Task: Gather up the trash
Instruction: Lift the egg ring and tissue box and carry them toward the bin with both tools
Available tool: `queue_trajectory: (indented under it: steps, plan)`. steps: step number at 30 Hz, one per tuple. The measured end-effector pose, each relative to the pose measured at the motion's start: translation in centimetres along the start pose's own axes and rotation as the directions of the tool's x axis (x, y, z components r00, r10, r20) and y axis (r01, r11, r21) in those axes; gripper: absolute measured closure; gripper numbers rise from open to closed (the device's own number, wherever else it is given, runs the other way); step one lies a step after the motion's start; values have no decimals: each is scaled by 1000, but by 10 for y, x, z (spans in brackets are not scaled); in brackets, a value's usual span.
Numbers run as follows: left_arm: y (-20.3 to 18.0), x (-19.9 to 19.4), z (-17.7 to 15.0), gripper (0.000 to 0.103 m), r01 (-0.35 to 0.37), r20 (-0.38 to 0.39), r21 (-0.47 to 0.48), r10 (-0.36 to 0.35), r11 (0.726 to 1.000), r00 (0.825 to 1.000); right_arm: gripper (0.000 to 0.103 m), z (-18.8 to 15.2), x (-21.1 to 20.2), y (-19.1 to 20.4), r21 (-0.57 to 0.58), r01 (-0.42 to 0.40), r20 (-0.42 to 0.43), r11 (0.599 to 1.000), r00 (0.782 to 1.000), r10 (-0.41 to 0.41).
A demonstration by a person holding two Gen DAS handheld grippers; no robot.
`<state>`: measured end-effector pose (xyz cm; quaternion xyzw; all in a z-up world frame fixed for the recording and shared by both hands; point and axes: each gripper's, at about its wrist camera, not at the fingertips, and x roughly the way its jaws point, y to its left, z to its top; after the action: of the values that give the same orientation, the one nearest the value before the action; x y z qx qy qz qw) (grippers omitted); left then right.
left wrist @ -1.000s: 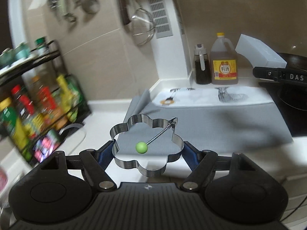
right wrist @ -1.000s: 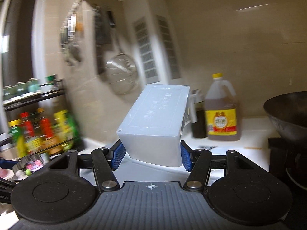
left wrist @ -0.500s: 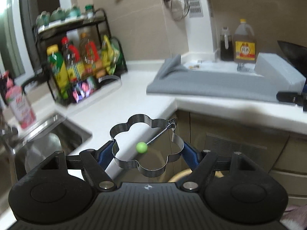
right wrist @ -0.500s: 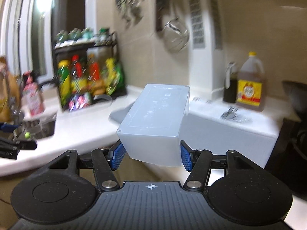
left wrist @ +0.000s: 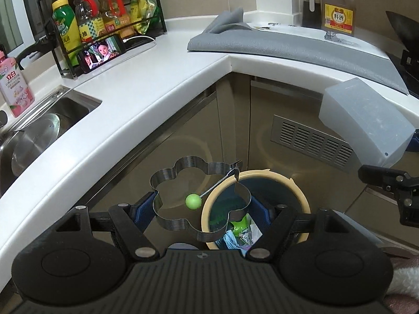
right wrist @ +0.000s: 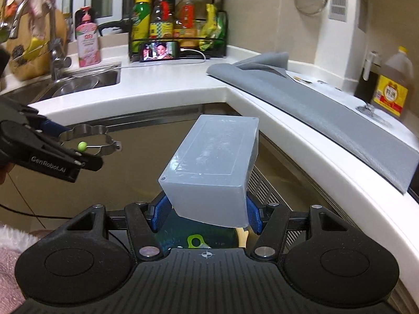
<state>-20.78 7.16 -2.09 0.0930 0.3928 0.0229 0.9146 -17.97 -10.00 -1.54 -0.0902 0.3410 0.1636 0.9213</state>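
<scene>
My left gripper (left wrist: 201, 210) is shut on a flower-shaped metal egg ring (left wrist: 180, 176) with a green knob on a wire handle. It hangs partly above a round bin (left wrist: 293, 185) with a beige rim; wrappers lie inside. My right gripper (right wrist: 205, 213) is shut on a frosted white plastic box (right wrist: 212, 162), held over the same bin (right wrist: 242, 234). In the left wrist view the box (left wrist: 366, 128) shows at the right. In the right wrist view the egg ring (right wrist: 90, 137) and left gripper (right wrist: 86, 141) are at the left.
A white L-shaped counter (left wrist: 146, 89) wraps the corner above beige cabinet doors with a vent (left wrist: 311, 141). A sink (left wrist: 39, 128) lies left. A bottle rack (right wrist: 178, 18), a phone (right wrist: 159, 51), a grey mat (left wrist: 301, 49), an oil jug (left wrist: 339, 13) and a wok (left wrist: 403, 31) sit on it.
Both grippers have dropped from above the counter to below its edge, carrying the egg ring and the box. The bin has come into view under them.
</scene>
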Motion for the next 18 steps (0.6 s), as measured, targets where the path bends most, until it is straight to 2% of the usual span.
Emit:
queue_trajectory:
  steps: [18]
  plan:
    - [-2,7,3,23,16,-20,18,-16,1000,1000,41,6,9,6,-4,-8,-42,1000,999,7]
